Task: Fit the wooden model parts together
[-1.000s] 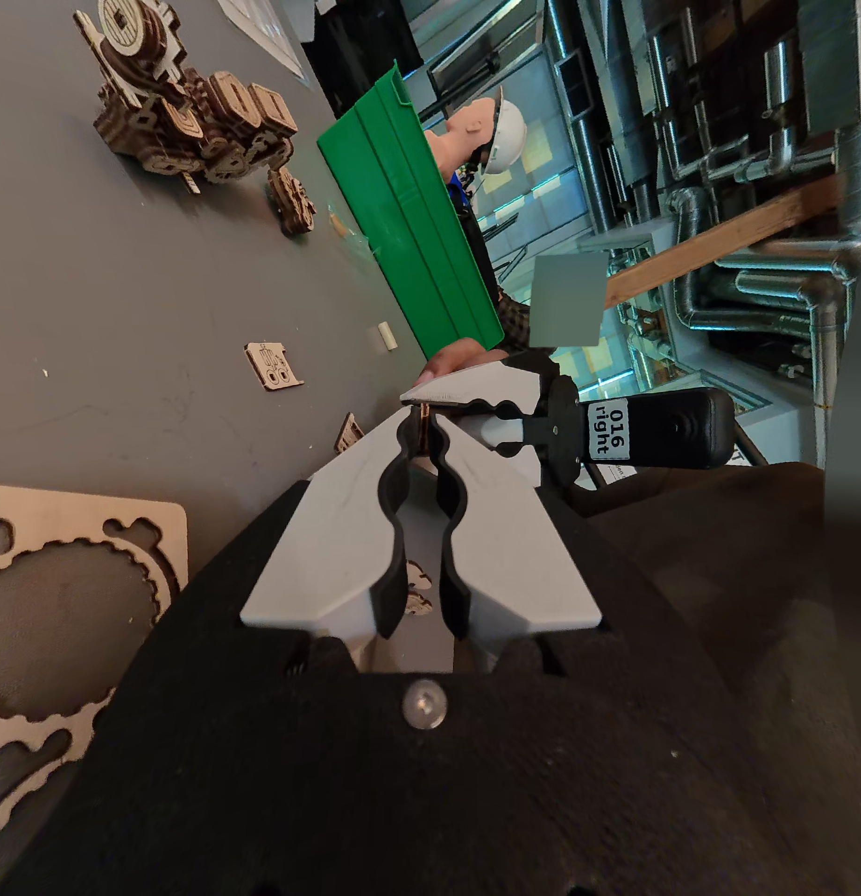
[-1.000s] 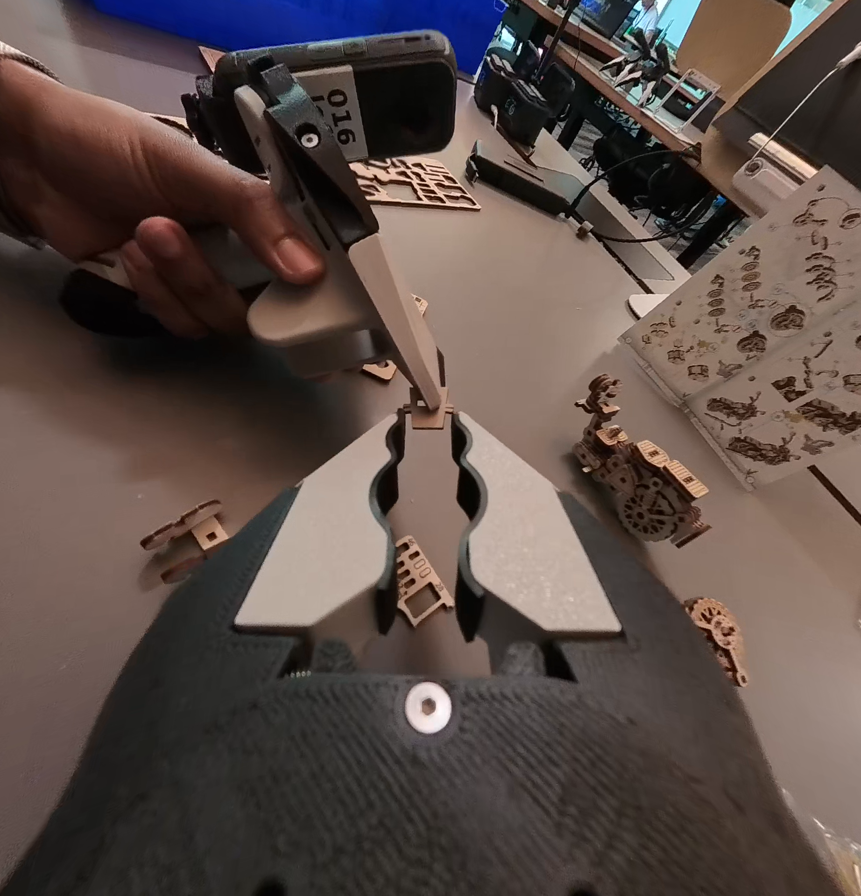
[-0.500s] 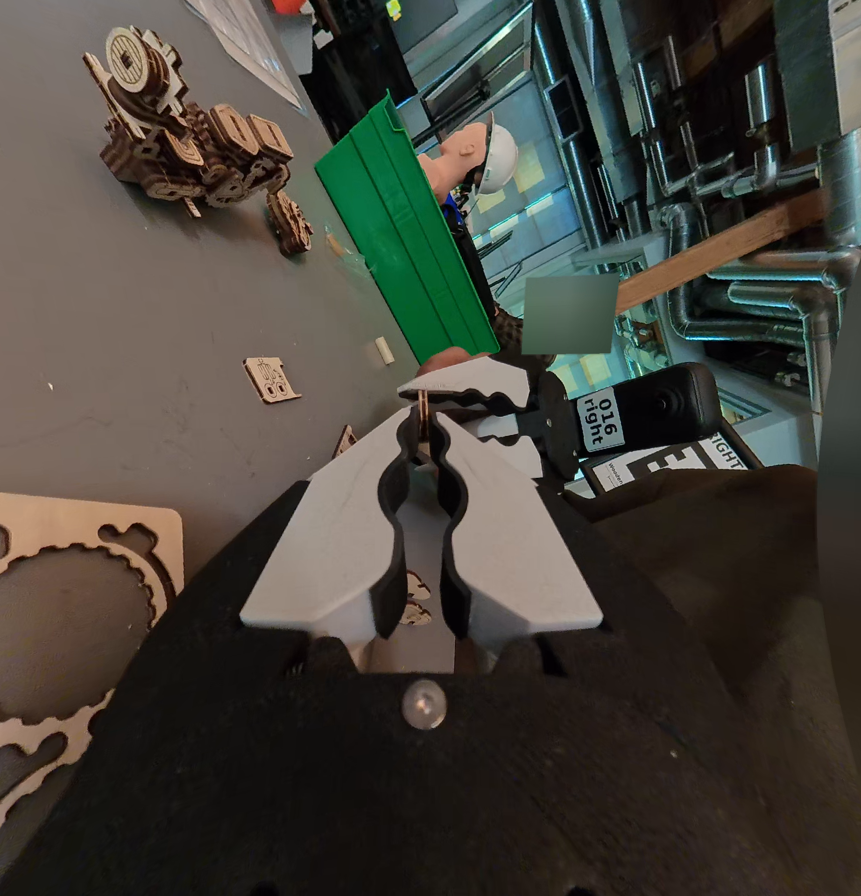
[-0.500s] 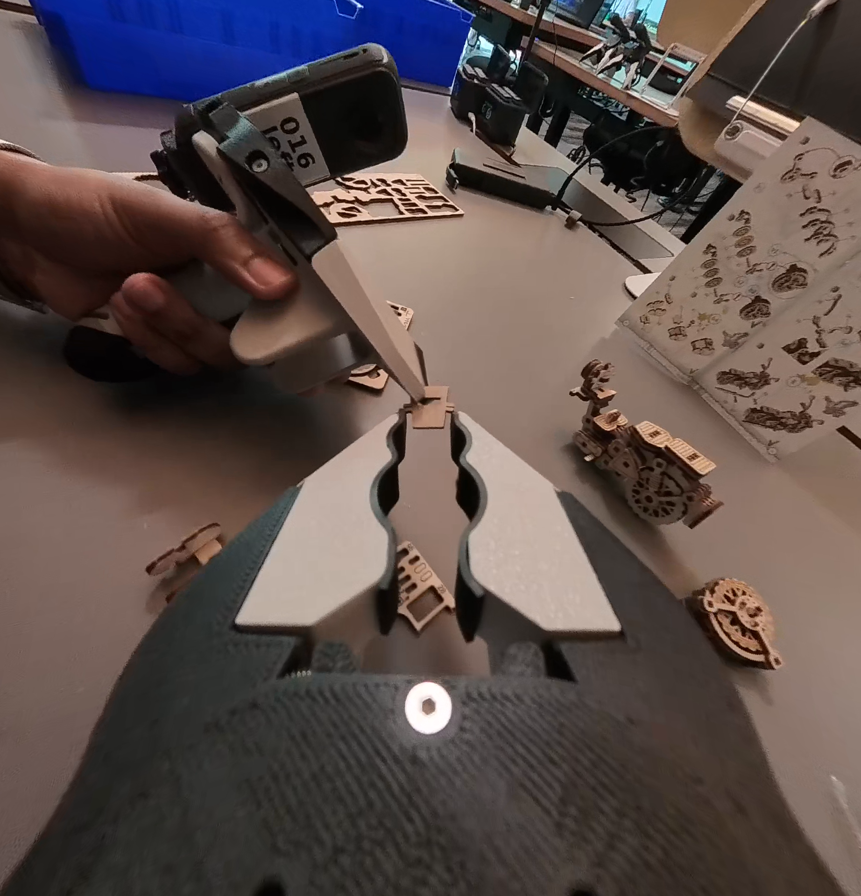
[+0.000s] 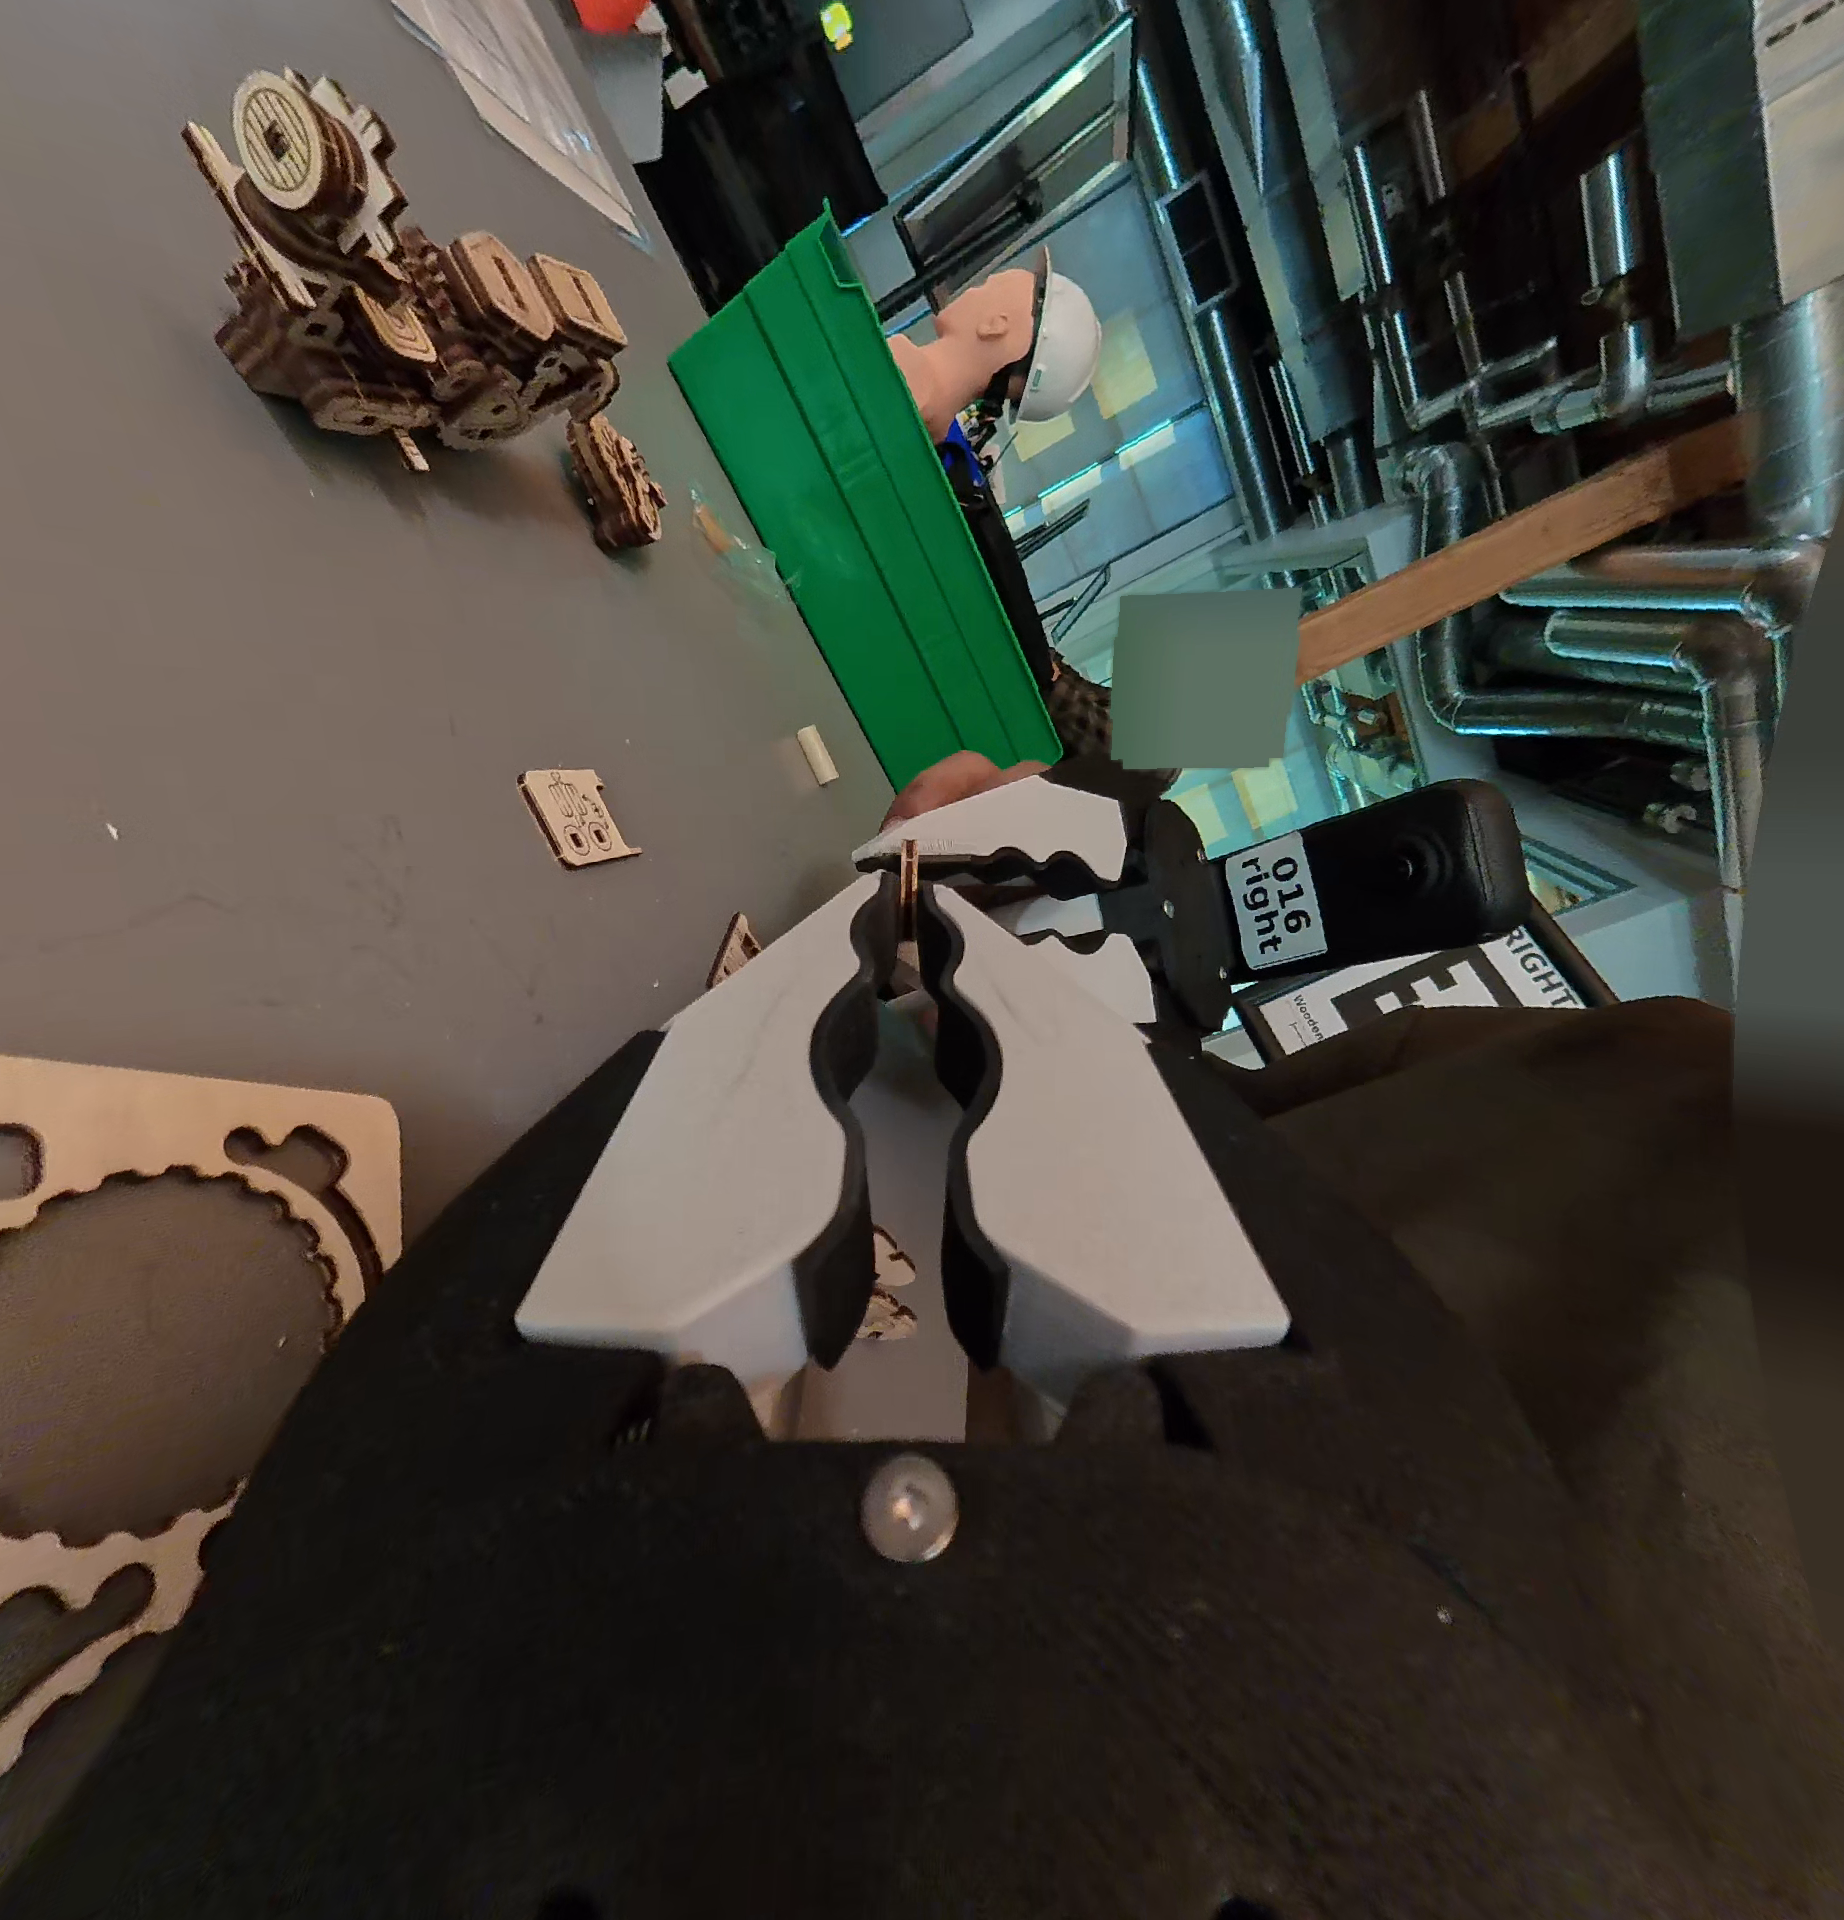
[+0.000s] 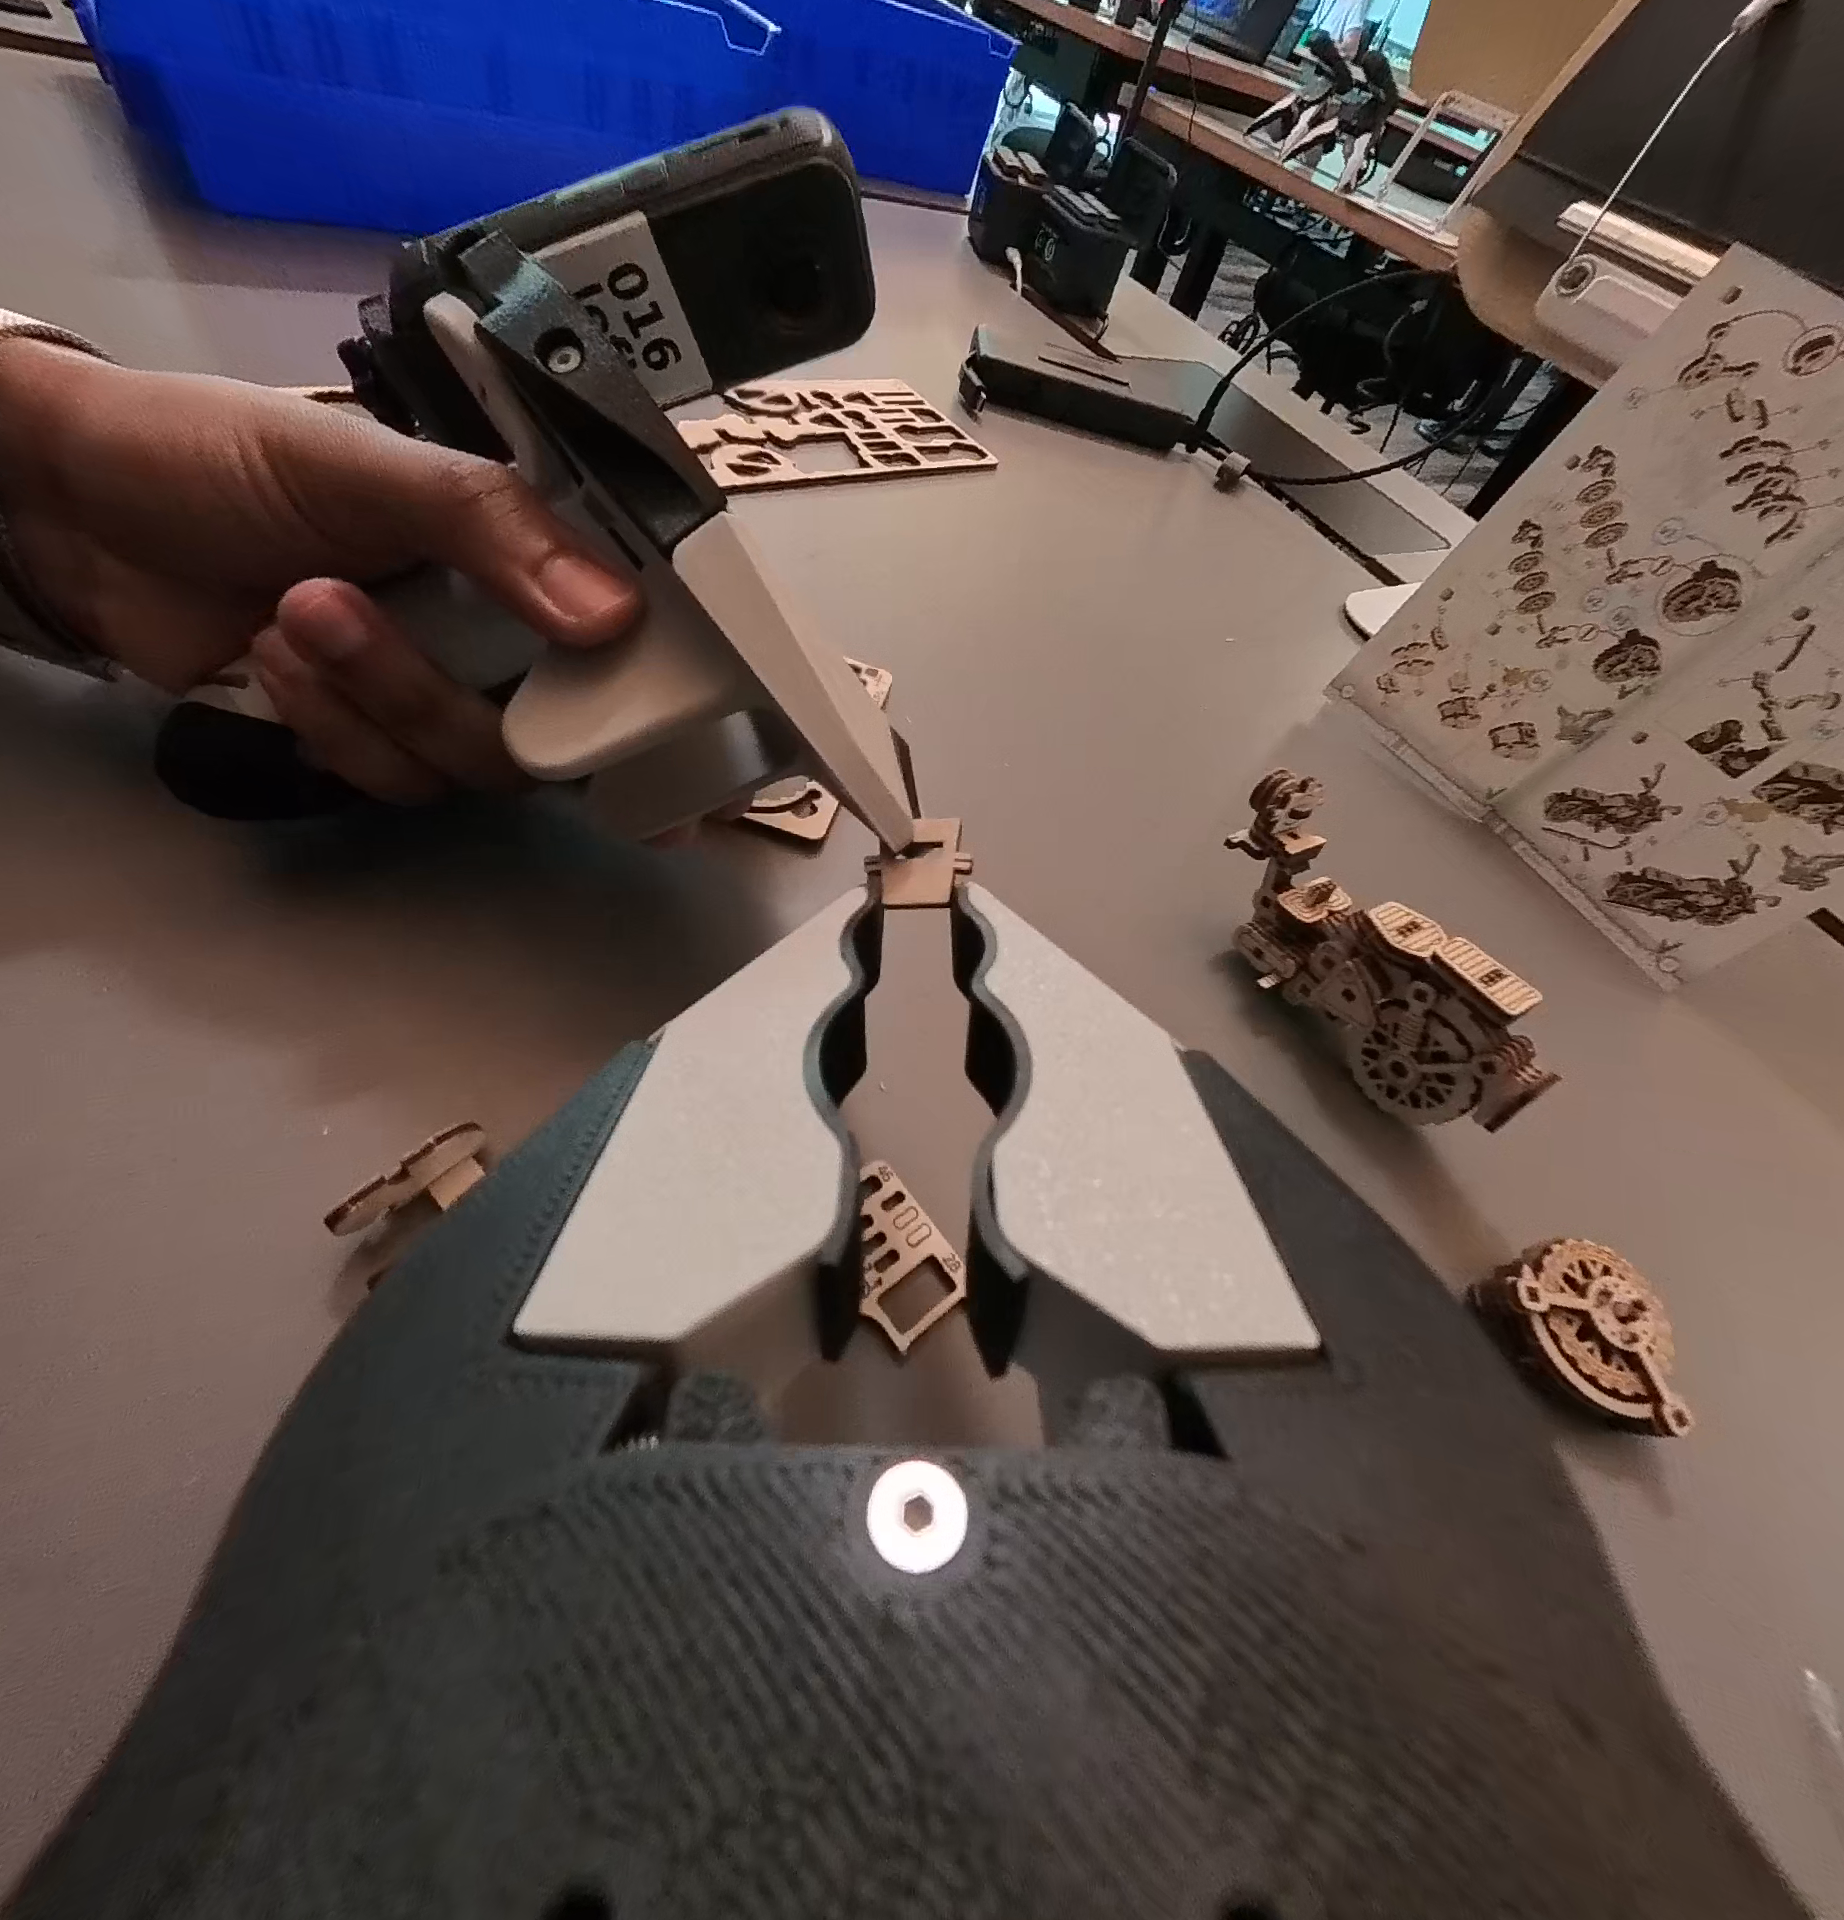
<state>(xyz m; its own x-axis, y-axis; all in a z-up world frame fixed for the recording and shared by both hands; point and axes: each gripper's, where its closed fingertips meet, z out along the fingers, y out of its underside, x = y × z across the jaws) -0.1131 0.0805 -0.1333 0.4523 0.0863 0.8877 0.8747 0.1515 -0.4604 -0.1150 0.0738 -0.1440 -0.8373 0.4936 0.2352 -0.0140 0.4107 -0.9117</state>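
My right gripper (image 6: 920, 902) is shut on a small flat square wooden part (image 6: 926, 878) and holds it above the grey table (image 6: 274, 987). My left gripper (image 5: 905, 914), held by a hand (image 6: 274, 582), is shut on a thin wooden part (image 5: 907, 883) that I see edge-on. In the right wrist view the left gripper's tip (image 6: 897, 831) touches the far left corner of the square part. In the left wrist view the right gripper's fingers (image 5: 959, 847) lie across just beyond my left tips. I cannot tell whether the two parts are joined.
An assembled wooden motorcycle (image 6: 1385, 997) and a wooden gear wheel (image 6: 1583, 1330) stand to the right. Loose flat parts (image 6: 907, 1273) (image 6: 409, 1190) lie near. A cut-out sheet (image 5: 170, 1247), a green bin (image 5: 856, 499), a blue bin (image 6: 482, 104) and instruction sheets (image 6: 1676, 623) surround the work area. The grippers are tip to tip, or close to it. The assembled wooden motorcycle (image 6: 1385, 997) is about 12 cm from my right fingertips. It is also in sight in the left wrist view (image 5: 531, 389).
Both grippers stay shut with their tips together. The left gripper's tip has slid from the middle of the square part toward its left corner, and both hands have tilted a little.
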